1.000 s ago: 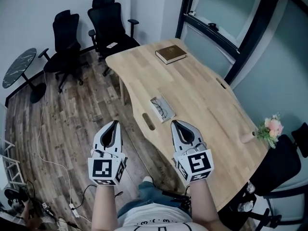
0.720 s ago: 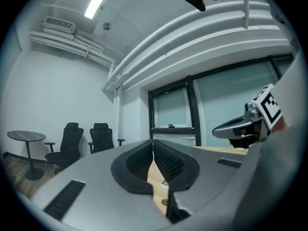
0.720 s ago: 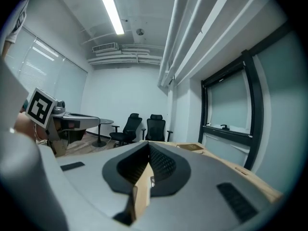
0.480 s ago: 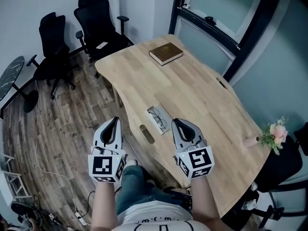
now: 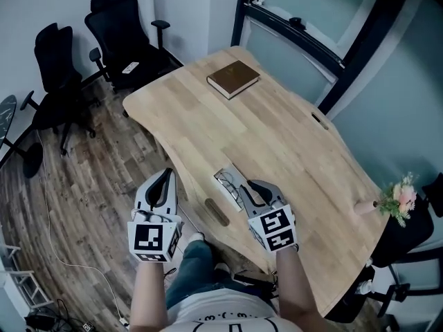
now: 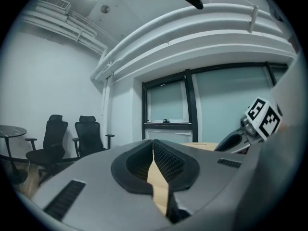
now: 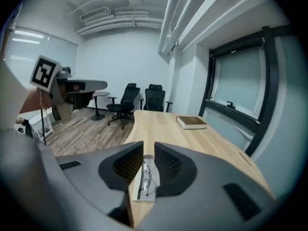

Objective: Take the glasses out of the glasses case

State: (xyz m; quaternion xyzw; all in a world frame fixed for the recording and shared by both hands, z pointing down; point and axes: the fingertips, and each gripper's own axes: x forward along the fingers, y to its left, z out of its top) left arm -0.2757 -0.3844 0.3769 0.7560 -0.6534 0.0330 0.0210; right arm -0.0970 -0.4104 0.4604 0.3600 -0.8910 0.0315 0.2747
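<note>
A person is standing at the near edge of a pale wooden desk (image 5: 284, 140), looking steeply down and holding a gripper in each hand.

The glasses case (image 5: 223, 175) is lying open near the desk's near left edge, just beyond a dark oval slot (image 5: 214, 211) cut into the wood. The glasses (image 5: 228, 184) are lying folded inside the case.

The right gripper (image 5: 250, 187) is hovering over the near end of the case and pointing along it. In the right gripper view its two dark ribbed jaws are standing a little apart, and the case and glasses are showing through the narrow gap between them, lower down on the desk. The jaws are gripping nothing, and whether they are touching the case cannot be told.

The left gripper (image 5: 165, 176) is hanging off the desk's left edge, over a wooden plank floor (image 5: 83, 185), level with the right gripper and apart from the case. In the left gripper view its jaws are meeting at their tips, with only a sliver of wood showing lower down between them, and they are holding nothing.

A brown closed book (image 5: 233, 79) is lying near the desk's far end. Pink flowers (image 5: 399, 198) are showing at the desk's right edge. Black office chairs (image 5: 124, 33) are standing on the floor beyond the desk's far left corner. A dark-framed window (image 5: 325, 19) is running along the desk's far right side.
</note>
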